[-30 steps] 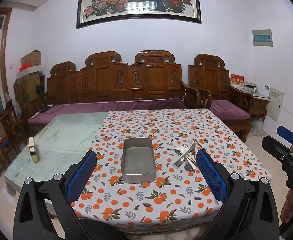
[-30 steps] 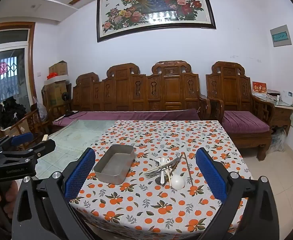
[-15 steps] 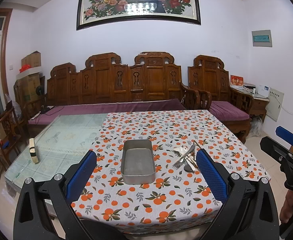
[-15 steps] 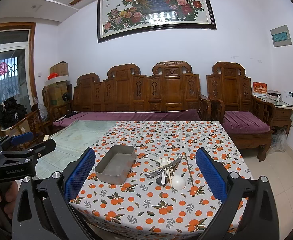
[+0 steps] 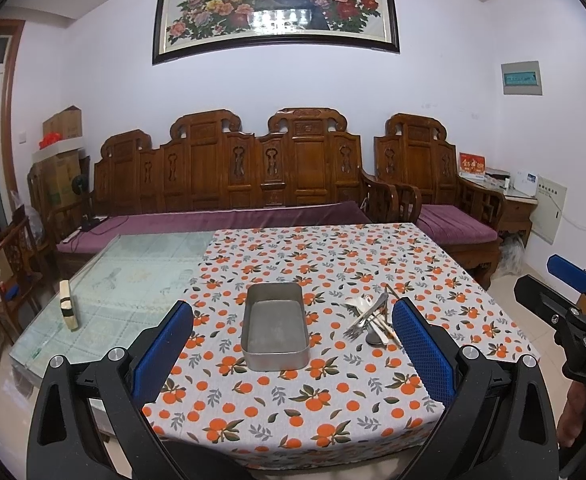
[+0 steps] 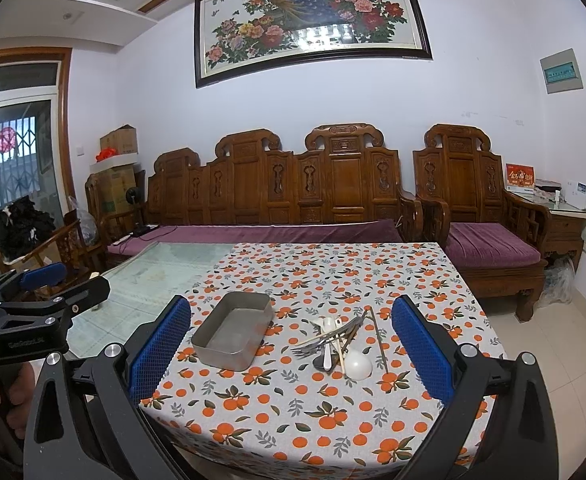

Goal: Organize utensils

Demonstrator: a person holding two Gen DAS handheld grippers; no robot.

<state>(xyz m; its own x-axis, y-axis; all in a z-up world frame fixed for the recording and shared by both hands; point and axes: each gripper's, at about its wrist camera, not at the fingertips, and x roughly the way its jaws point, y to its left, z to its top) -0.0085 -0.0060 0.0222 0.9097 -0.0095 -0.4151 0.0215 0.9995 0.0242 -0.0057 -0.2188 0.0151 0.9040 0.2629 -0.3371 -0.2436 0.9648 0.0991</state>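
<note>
An empty grey metal tray sits on the orange-patterned tablecloth. To its right lies a pile of utensils: forks, chopsticks, a dark spoon and white spoons. My left gripper is open and empty, held before the table's near edge, in line with the tray. My right gripper is open and empty, also short of the table, between tray and pile. Each gripper shows at the edge of the other's view.
The left half of the table is bare glass with a small wooden block near its left edge. A carved wooden sofa with purple cushions stands behind the table, an armchair to the right.
Both views have shifted very slightly; the table and tray sit a little nearer. Nothing on the table has moved and both grippers stay open.
</note>
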